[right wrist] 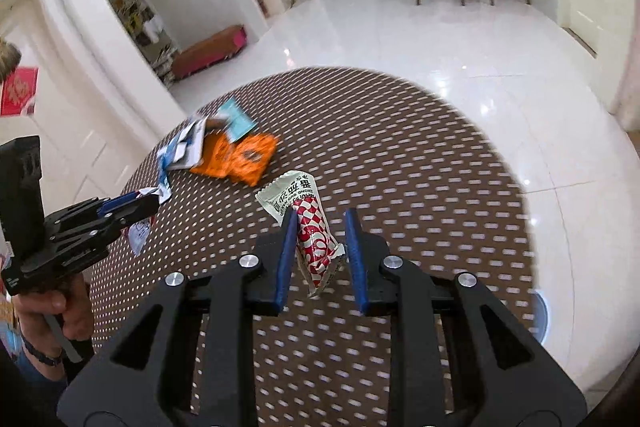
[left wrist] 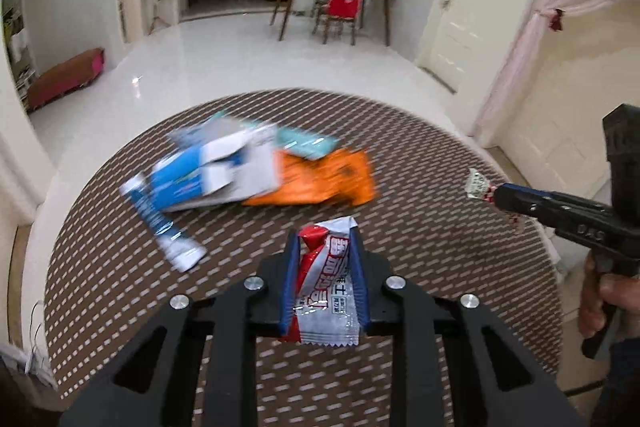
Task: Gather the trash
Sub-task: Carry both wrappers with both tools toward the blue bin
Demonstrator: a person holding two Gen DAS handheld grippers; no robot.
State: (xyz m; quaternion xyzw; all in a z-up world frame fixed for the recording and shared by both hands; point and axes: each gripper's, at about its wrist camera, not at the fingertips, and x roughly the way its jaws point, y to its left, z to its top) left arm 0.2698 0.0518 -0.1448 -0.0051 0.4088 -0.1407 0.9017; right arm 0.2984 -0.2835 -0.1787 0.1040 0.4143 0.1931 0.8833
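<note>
Brown cloth dotted with pale dashes covers the round table [left wrist: 420, 163], whose curved far edge drops off to glossy white floor tiles [left wrist: 248, 67] with open room beyond; a wooden desk and red-draped chair [left wrist: 344, 7] stand well back. On the far left part of the cloth lies a blurred heap: a blue-and-white flattened carton [left wrist: 208, 171] overlapping a crinkled orange packet [left wrist: 320, 179], a teal card [left wrist: 306, 145] on top. The left gripper [left wrist: 325, 283] hangs over the near cloth, its blue pads pinching a shiny red-and-silver wrapper [left wrist: 324, 295] upright. The right gripper [right wrist: 322, 247], held level by a bare hand [left wrist: 604, 303], stands partly spread in its own view, a red-checked white wrapper [right wrist: 304, 219] between the pads, against the left pad; whether it is gripped cannot be told.
</note>
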